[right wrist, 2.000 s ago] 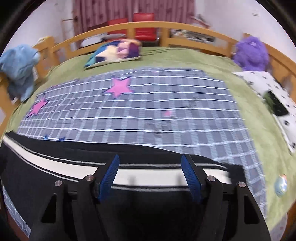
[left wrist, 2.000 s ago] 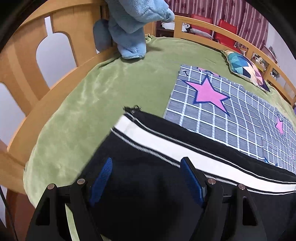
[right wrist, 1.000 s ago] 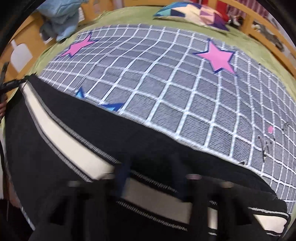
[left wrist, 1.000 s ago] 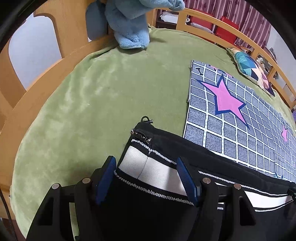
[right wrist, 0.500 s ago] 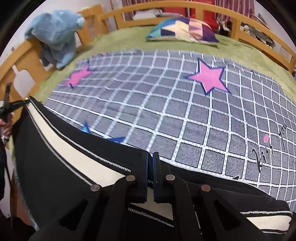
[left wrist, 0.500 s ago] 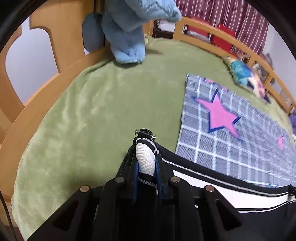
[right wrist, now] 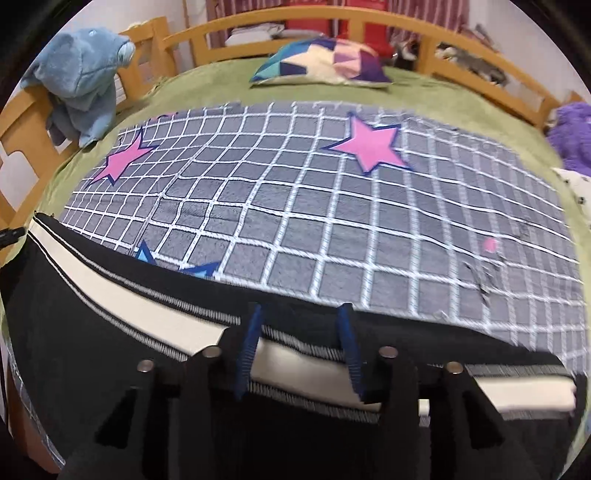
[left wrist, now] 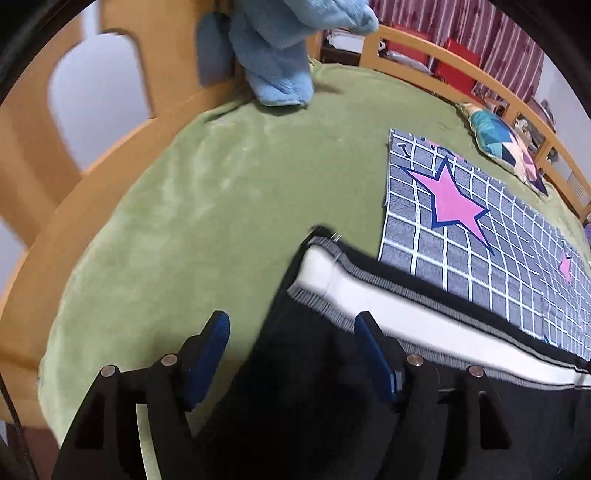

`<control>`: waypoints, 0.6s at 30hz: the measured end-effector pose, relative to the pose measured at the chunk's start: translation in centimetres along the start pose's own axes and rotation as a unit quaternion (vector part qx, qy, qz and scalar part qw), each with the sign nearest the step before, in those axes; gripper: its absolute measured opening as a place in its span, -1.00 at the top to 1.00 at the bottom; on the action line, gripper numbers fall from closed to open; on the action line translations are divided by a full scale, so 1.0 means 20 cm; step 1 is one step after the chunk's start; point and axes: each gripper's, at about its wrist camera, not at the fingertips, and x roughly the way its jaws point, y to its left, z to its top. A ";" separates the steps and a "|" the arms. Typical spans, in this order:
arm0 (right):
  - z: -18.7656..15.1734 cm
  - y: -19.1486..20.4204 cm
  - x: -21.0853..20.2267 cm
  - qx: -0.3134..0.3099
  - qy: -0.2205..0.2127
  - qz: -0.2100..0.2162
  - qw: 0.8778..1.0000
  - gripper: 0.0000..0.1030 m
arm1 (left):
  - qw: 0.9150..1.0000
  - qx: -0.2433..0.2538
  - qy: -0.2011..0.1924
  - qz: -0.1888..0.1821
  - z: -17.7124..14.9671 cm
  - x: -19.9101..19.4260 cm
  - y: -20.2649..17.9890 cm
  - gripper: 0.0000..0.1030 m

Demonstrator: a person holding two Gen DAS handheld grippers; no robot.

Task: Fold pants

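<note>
Home bedroom, bed in use as work surface.
Wooden bed rail [right wrist: 373, 26] around a green blanket [left wrist: 192, 206], grid throw with pink stars [right wrist: 332, 206], patterned pillow [right wrist: 321, 61] far, blue plush toy [right wrist: 79, 81] far left, purple plush [right wrist: 572, 133] right, striped curtains [left wrist: 506, 48] behind.

Black pants [left wrist: 332, 387] — white stripe; green bedspread [left wrist: 203, 203].
</note>
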 end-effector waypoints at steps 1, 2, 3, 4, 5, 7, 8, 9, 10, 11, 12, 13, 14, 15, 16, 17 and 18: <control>-0.03 0.00 -0.04 0.005 -0.001 -0.006 1.000 0.15 | 1.000 -0.010 0.001 -0.003 -0.04 -0.04 0.04 -0.33; -0.06 0.00 -0.07 0.010 0.002 -0.010 1.000 0.15 | 1.000 -0.019 0.002 -0.007 -0.08 -0.07 0.09 -0.33; -0.09 -0.01 -0.10 0.015 0.002 -0.012 1.000 0.15 | 1.000 -0.027 0.002 -0.011 -0.12 -0.10 0.12 -0.33; -0.13 -0.01 -0.14 0.022 -0.001 -0.013 1.000 0.15 | 0.999 -0.039 0.002 -0.016 -0.17 -0.14 0.17 -0.33; -0.17 -0.02 -0.19 0.028 -0.006 -0.013 1.000 0.15 | 0.998 -0.051 0.003 -0.021 -0.23 -0.17 0.22 -0.33; -0.23 -0.02 -0.27 0.039 -0.015 -0.014 0.999 0.15 | 0.997 -0.074 0.008 -0.037 -0.32 -0.20 0.29 -0.32; -0.26 -0.02 -0.31 0.047 -0.019 -0.015 0.999 0.12 | 0.996 -0.081 0.011 -0.040 -0.36 -0.20 0.31 -0.32; -0.29 -0.03 -0.33 0.054 -0.021 -0.013 0.998 0.11 | 0.995 -0.084 0.017 -0.042 -0.39 -0.19 0.31 -0.32; -0.32 -0.04 -0.36 0.066 -0.022 -0.009 0.998 0.10 | 0.995 -0.084 0.020 -0.044 -0.41 -0.17 0.31 -0.32; -0.34 -0.03 -0.37 0.072 -0.022 -0.007 0.997 0.10 | 0.995 -0.085 0.022 -0.049 -0.44 -0.15 0.30 -0.32; -0.37 -0.04 -0.39 0.079 -0.020 -0.007 0.997 0.10 | 0.994 -0.087 0.022 -0.056 -0.47 -0.12 0.29 -0.30; -0.40 -0.04 -0.41 0.084 -0.015 -0.012 0.996 0.10 | 0.994 -0.089 0.021 -0.060 -0.48 -0.10 0.28 -0.29; -0.43 -0.04 -0.44 0.086 -0.012 -0.016 0.996 0.10 | 0.993 -0.094 0.019 -0.067 -0.49 -0.07 0.28 -0.29; -0.45 -0.04 -0.45 0.088 -0.012 -0.018 0.996 0.10 | 0.992 -0.104 0.019 -0.072 -0.49 -0.04 0.28 -0.29; -0.48 -0.04 -0.48 0.091 -0.013 -0.020 0.996 0.10 | 0.990 -0.113 0.019 -0.079 -0.49 -0.02 0.28 -0.29; -0.51 -0.04 -0.50 0.095 -0.014 -0.023 0.995 0.10 | 0.988 -0.125 0.017 -0.092 -0.49 0.01 0.29 -0.29; -0.54 -0.04 -0.53 0.100 -0.013 -0.028 0.995 0.10 | 0.986 -0.133 0.014 -0.103 -0.48 0.02 0.29 -0.29</control>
